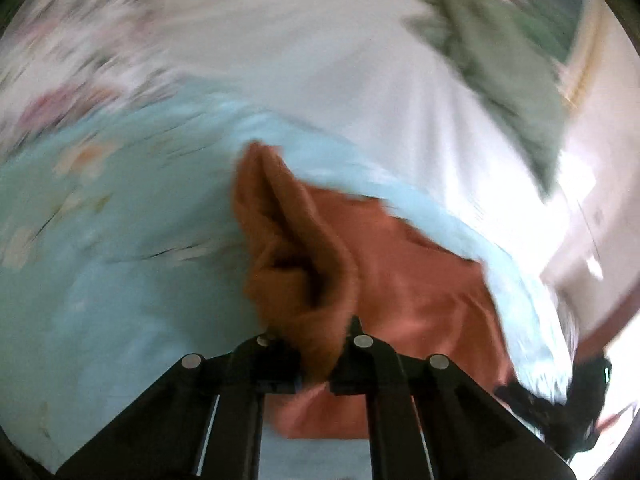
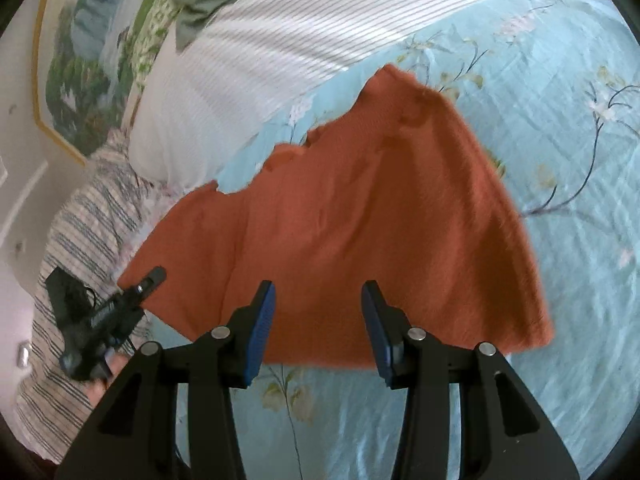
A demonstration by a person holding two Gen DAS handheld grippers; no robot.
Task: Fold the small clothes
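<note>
Left wrist view is motion-blurred, so detail there is uncertain. My left gripper (image 1: 310, 354) has its jaws clamped on a bunched corner of the cloth (image 1: 400, 280); the pinched fabric stands up in a ridge just ahead of the fingertips.

Right wrist view is sharp. My right gripper (image 2: 318, 320) hangs over the near edge of the cloth (image 2: 360, 220) with jaws apart, blue pads (image 2: 262, 328) bare, nothing between them. The left gripper (image 2: 132, 292) shows at the cloth's left corner.

Cloth: rust-orange, soft knit-like surface, spread mostly flat on the blue floral sheet (image 2: 540, 80); far edge ragged and wavy, a few shallow creases. A white striped pillow (image 2: 260, 60) lies beyond it.

Step, as I judge it: start of a fold, one corner taken. Next move likely calls for my right jaws to close on the near edge or other corner, then both to carry the edge across evenly.
</note>
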